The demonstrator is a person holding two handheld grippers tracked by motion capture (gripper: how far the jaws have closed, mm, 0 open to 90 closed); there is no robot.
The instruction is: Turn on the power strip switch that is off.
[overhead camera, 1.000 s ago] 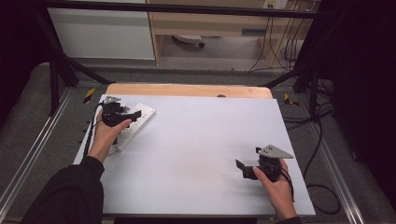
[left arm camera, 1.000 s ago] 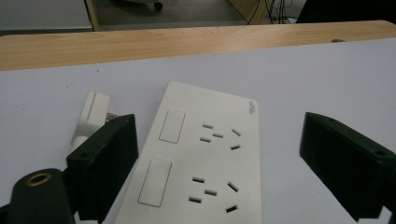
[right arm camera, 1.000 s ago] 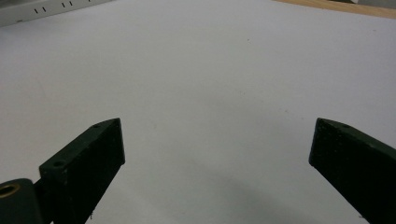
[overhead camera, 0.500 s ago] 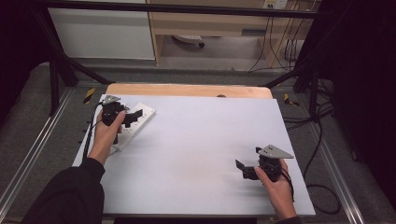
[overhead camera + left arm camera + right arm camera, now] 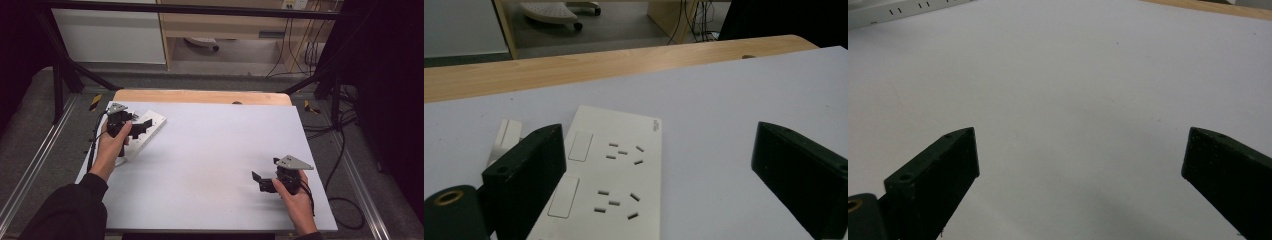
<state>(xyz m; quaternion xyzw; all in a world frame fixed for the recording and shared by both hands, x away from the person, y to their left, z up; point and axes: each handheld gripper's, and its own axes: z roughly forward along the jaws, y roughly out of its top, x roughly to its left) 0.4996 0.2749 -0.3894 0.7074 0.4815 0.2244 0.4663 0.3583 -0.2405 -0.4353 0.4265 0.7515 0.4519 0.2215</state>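
**Left gripper poised over the power strip, grasp not yet made**

The white power strip [image 5: 145,131] lies flat on the white table sheet [image 5: 215,165], in the sheet's far left corner as the high view shows it, just short of the bare wooden table edge [image 5: 200,96] beyond. It sits askew to the sheet's sides. In the left gripper view its face is plain to read: two rocker switches and two groups of socket slots.

The left gripper [image 5: 131,125] hovers at the strip with its jaws spread wide. In its own view one jaw overlaps the strip's near left side and the other stands well off to the right over bare sheet, so the strip is not between them and nothing is pinched. Whether that jaw touches the strip cannot be told.

The right gripper [image 5: 260,180] is well apart from the strip, near the sheet's right front part, jaws likewise spread and holding nothing; the strip shows as a sliver at the top left of its view [image 5: 903,11].

By my judgement the work is at its start: the approach is made, but centring the jaws on the strip, closing and lifting or shifting it all remain.
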